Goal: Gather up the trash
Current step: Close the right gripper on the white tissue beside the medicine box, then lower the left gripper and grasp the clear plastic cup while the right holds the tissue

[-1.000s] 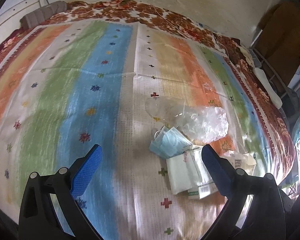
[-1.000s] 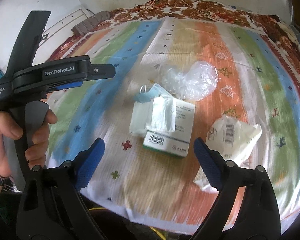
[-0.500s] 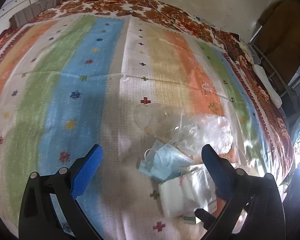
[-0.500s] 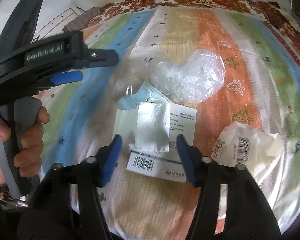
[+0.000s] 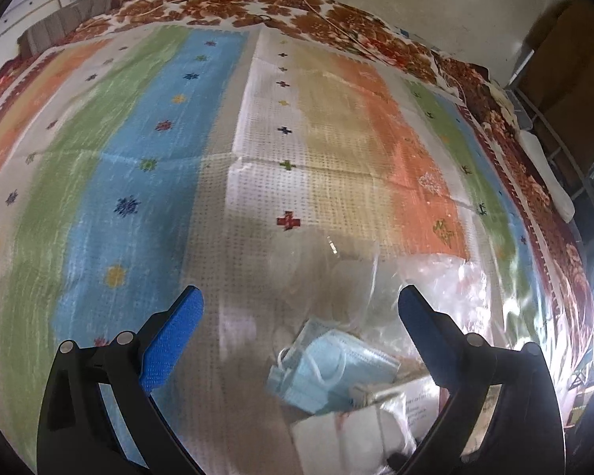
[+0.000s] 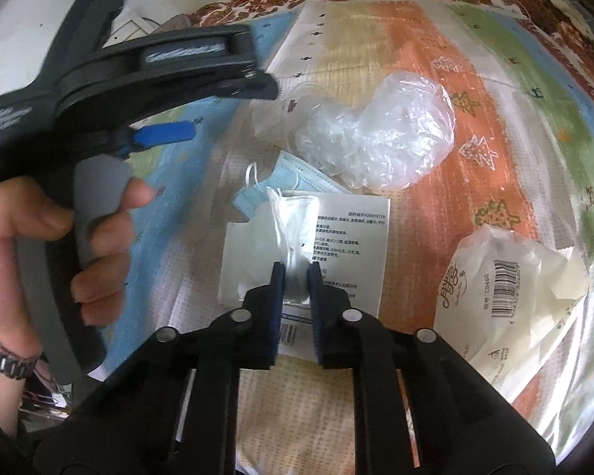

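Note:
A pile of trash lies on the striped bedspread (image 5: 138, 138). It holds a blue face mask (image 6: 293, 180), a crumpled clear plastic bag (image 6: 380, 134), a flat white medicine box (image 6: 352, 237) and a white paper bag with a barcode (image 6: 507, 289). On the box lies a white crumpled wrapper (image 6: 295, 229). My right gripper (image 6: 296, 273) is closing, and its pads pinch the wrapper's near end. My left gripper (image 5: 301, 308) hangs open just above the mask (image 5: 332, 372) and the clear bag (image 5: 435, 289), gripping nothing. A hand holds it at the left of the right wrist view.
A brown floral blanket (image 5: 297, 4) borders the bedspread at the far side, below a pale wall. A metal rack and brown furniture (image 5: 554, 91) stand beyond the bed's right edge. The bed's near edge runs just under the right gripper.
The right jaws went from wide open to pinched on the white wrapper as the gripper came down onto the box. The left gripper came in lower over the mask and clear bag.

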Demonstrator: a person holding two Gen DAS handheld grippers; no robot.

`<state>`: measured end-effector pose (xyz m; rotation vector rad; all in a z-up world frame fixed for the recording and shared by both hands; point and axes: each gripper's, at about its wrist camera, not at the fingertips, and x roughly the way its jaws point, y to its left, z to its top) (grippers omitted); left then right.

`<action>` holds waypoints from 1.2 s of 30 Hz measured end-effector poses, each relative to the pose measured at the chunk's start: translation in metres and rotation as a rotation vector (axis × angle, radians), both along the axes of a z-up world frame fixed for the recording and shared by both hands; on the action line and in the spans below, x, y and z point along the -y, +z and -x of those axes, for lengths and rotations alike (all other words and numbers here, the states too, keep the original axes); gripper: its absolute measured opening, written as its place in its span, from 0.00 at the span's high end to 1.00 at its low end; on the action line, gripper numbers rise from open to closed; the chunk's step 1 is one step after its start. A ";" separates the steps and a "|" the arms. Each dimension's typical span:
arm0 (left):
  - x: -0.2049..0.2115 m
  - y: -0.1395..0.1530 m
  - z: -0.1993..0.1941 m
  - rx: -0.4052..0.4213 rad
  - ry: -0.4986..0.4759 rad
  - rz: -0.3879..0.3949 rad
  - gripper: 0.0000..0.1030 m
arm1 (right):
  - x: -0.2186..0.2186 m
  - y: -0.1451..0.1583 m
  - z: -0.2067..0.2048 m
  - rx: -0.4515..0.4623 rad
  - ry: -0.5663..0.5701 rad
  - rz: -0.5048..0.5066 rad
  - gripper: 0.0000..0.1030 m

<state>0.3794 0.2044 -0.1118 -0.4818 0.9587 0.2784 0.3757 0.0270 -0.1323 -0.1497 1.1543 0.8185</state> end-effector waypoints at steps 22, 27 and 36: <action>-0.032 -0.004 0.002 -0.017 0.198 -0.149 0.26 | 0.000 0.001 0.002 -0.001 0.014 0.025 0.94; -0.042 -0.007 0.007 -0.069 0.247 -0.208 0.47 | 0.001 0.001 0.002 0.002 0.014 0.028 0.94; -0.057 -0.005 0.016 -0.018 0.264 -0.167 0.65 | 0.000 0.002 0.002 0.004 0.019 0.036 0.94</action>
